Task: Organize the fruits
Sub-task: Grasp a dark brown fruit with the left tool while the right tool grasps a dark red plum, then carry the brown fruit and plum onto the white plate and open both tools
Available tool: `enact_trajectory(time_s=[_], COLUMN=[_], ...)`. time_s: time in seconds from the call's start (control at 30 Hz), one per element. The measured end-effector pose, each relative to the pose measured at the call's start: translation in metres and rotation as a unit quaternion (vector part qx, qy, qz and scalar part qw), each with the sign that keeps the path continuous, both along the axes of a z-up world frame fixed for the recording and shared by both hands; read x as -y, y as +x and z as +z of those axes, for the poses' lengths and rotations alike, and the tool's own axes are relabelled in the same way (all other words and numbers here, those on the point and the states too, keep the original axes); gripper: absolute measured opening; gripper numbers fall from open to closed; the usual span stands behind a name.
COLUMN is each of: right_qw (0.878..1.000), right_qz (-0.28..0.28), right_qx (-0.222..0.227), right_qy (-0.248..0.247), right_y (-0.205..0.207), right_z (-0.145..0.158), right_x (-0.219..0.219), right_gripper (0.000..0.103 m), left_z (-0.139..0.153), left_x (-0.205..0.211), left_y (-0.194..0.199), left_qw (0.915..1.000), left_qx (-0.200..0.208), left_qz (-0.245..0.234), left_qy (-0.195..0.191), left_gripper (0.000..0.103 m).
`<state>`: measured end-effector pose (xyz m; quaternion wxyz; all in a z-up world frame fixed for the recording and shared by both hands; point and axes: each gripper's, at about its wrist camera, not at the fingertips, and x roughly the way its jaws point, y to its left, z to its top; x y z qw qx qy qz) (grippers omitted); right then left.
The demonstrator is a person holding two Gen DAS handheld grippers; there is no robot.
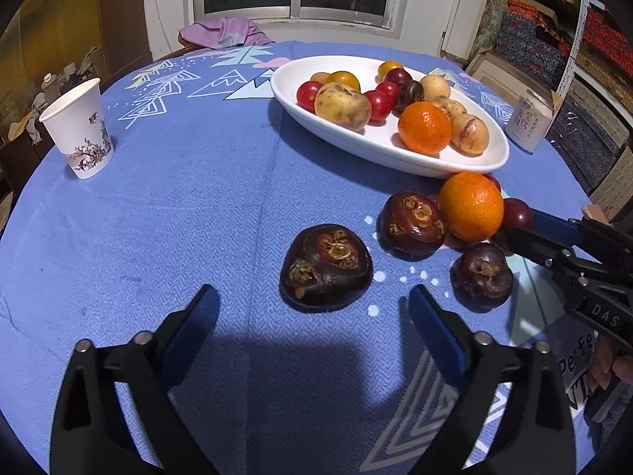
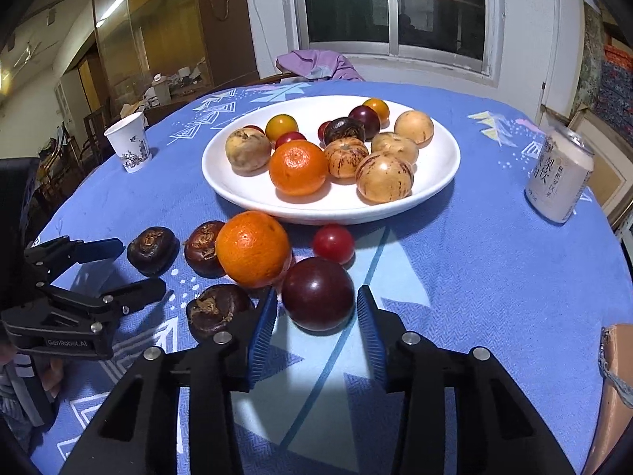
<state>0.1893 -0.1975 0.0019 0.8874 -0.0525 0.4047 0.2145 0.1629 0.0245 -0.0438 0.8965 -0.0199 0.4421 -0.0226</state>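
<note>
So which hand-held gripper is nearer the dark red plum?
Right: its fingers flank the plum. The left sits apart, facing a water chestnut.

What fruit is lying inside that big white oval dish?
The white oval dish holds one orange, several pale striped fruits, red and yellow cherry tomatoes and a dark brown bulb. Anything beneath them is covered.

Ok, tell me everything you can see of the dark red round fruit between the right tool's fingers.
The dark red fruit is round, smooth and glossy, plum-like, with a small highlight on top. It sits on the blue tablecloth, in front of the white plate. The right tool brackets it with its blue ribbed pads; whether they press on it is unclear. The orange lies close at its left; a smaller red fruit sits just behind.
</note>
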Motion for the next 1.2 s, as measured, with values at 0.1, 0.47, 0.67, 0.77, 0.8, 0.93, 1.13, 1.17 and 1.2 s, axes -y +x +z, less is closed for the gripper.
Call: enact_trajectory(time_s=[0.1, 0.47, 0.67, 0.77, 0.8, 0.93, 1.13, 1.17, 1.2], right_qw=[1.000, 0.999, 0.999, 0.999, 0.999, 0.999, 0.999, 0.999, 0.999], right_qz=[-0.007, -0.020, -0.019, -0.020, -0.020, -0.021, -0.024, -0.024, -0.025], right_qx=[-0.009, -0.034, -0.033, -0.034, -0.034, -0.033, -0.024, -0.023, -0.020], right_qy=[0.009, 0.031, 0.025, 0.026, 0.026, 0.025, 0.025, 0.024, 0.024], right_y=[0.002, 0.013, 0.013, 0.014, 0.014, 0.013, 0.010, 0.010, 0.009], right_z=[-0.002, -0.007, -0.007, -0.008, -0.008, -0.007, -0.003, -0.002, 0.000], right_x=[0.003, 0.008, 0.006, 0.006, 0.006, 0.005, 0.008, 0.008, 0.009], right_gripper=[0.043, 0.038, 0.038, 0.038, 0.038, 0.038, 0.038, 0.038, 0.038], left_z=[0.002, 0.004, 0.004, 0.004, 0.004, 0.004, 0.009, 0.012, 0.015], left_x=[-0.001, -0.009, -0.011, -0.011, -0.010, -0.011, -0.007, -0.004, -0.001], left_y=[-0.001, -0.001, 0.006, 0.012, 0.014, 0.014, 0.005, 0.003, 0.000], left_qw=[1.0000, 0.9998, 0.9991, 0.9990, 0.9990, 0.9993, 0.9993, 0.9991, 0.9988], left_qx=[0.006, 0.013, 0.016, 0.016, 0.016, 0.017, 0.032, 0.041, 0.048], left_qz=[0.003, 0.011, 0.004, 0.006, 0.006, 0.012, 0.004, 0.000, -0.002], left_qy=[0.006, -0.006, -0.039, -0.042, -0.042, -0.031, -0.020, -0.013, -0.006], left_gripper=[0.065, 0.044, 0.058, 0.059, 0.058, 0.044, 0.044, 0.044, 0.044])
